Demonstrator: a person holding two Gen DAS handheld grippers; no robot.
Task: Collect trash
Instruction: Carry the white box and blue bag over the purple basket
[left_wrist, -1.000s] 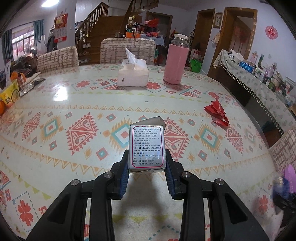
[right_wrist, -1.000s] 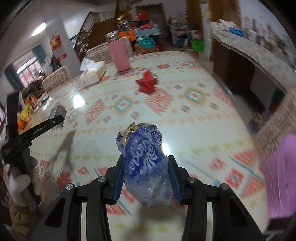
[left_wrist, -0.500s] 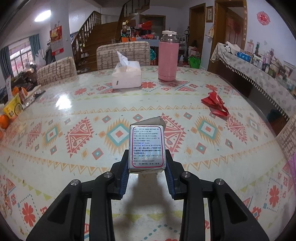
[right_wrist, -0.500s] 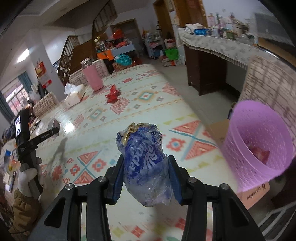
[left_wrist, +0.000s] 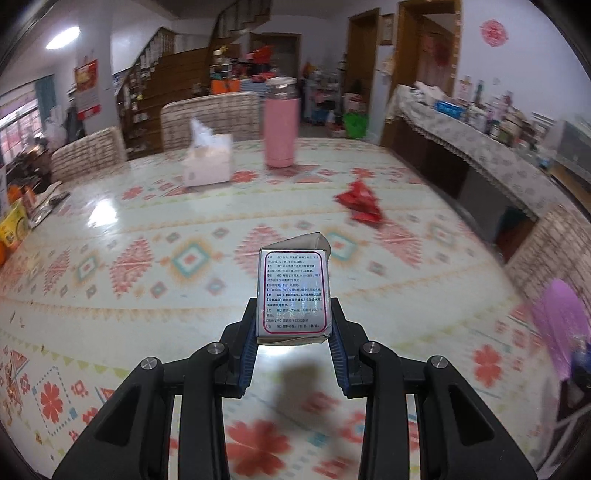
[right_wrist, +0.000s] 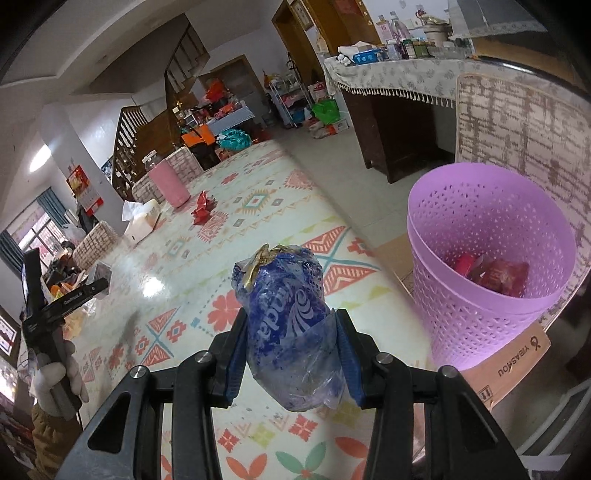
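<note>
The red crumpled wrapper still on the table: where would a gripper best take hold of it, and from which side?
Probably the raised, bunched ridge of the red wrapper, approached from above with the jaws across its narrow width. It lies low and spread on the flat table, so a sideways approach would likely just push it. Nothing stands close around it.

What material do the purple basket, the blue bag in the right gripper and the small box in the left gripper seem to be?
Purple basket: likely moulded plastic, matte, with rows of small punched holes. Blue bag: thin glossy plastic film, crumpled and partly see-through, held by the right gripper. Small box: probably coated cardboard, printed, slightly shiny, top flap folded open, held by the left gripper.
</note>
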